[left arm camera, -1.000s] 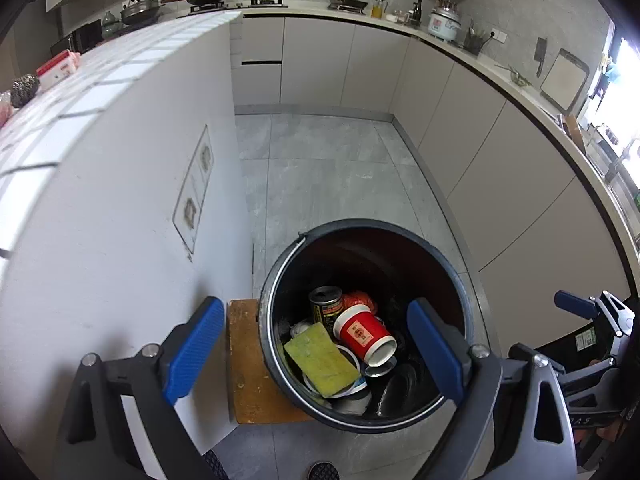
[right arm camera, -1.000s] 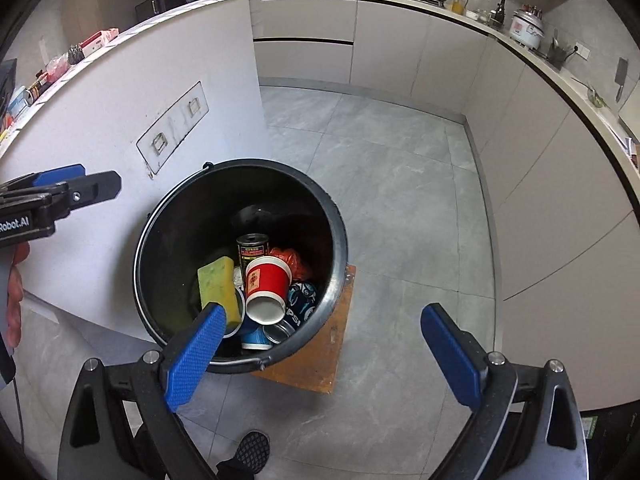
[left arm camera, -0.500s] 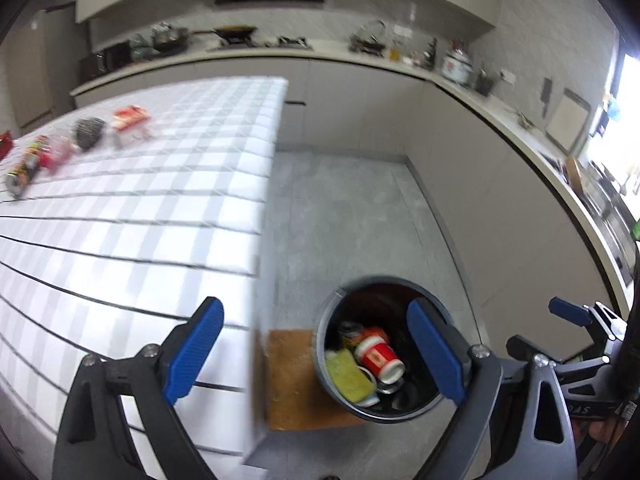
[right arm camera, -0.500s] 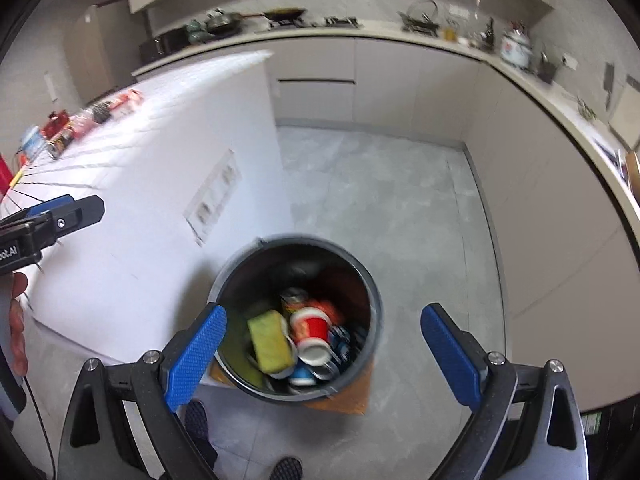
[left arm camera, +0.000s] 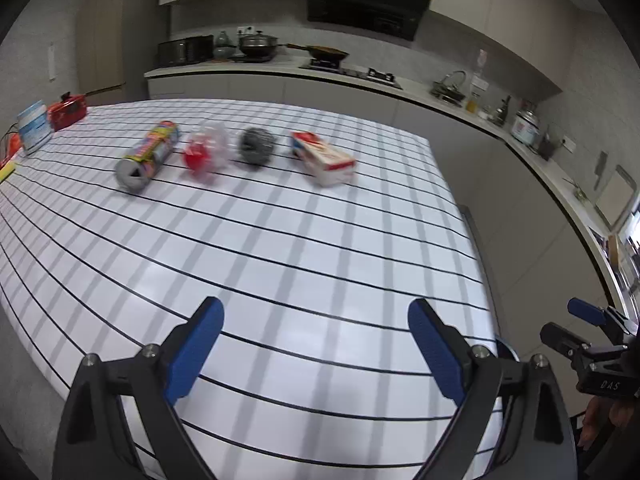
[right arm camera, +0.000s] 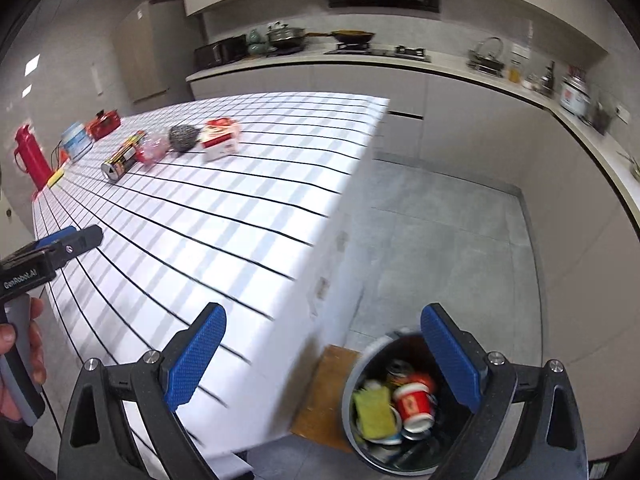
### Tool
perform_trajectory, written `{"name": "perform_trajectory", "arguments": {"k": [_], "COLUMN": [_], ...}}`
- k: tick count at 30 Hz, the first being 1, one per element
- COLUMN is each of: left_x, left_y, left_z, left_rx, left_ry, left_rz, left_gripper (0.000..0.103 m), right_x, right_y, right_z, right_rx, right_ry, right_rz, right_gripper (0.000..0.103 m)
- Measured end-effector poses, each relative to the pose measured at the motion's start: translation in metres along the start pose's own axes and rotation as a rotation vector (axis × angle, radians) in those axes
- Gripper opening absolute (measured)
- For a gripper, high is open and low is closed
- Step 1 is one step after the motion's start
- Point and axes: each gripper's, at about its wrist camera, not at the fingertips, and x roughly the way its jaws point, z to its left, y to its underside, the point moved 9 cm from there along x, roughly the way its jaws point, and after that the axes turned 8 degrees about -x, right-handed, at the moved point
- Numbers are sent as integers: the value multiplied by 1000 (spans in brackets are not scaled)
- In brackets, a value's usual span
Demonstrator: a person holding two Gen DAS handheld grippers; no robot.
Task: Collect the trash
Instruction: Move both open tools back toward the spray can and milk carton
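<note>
Both claws stood wide with nothing between their blue pads: the left claw (left arm camera: 314, 344) over the near part of the gridded desk (left arm camera: 280, 240), the right claw (right arm camera: 320, 350) past the desk's near corner, above the floor. Far across the desk lay a row of trash: a printed can (left arm camera: 148, 156) on its side, then what looked like a crumpled clear bag with red inside (left arm camera: 206, 152), though blur hid its detail, a steel scourer (left arm camera: 256, 144) and a red-and-white box (left arm camera: 324, 156). Below the desk's corner sat the bin (right arm camera: 354, 404), holding a yellow sponge (right arm camera: 372, 410) and a red cup (right arm camera: 412, 406).
</note>
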Motion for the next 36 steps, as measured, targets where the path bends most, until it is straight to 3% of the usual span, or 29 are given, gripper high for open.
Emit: {"name": "perform_trajectory", "arguments": {"k": [6,13,23,36], "left_x": [12,32,63,113], "left_y": [-47,-68,-94,-133], "left_z": [81,139,162,183], "left_rx": [-41,-50,-21,10], "left_ry": [-42,-71,-62,-51], "left_rz": [-19,3,31,64], "left_gripper": [94,94,94,94], "right_x": [41,74,103,163], "right_y": [-59,-101,-136,-175], "right_z": [72,120,136,128], "right_rx": [-31,-59,-59,-59], "right_ry": [-41,-44,-12,12], "right_rz": [7,22,46,86], "right_gripper": [99,99,97,91]}}
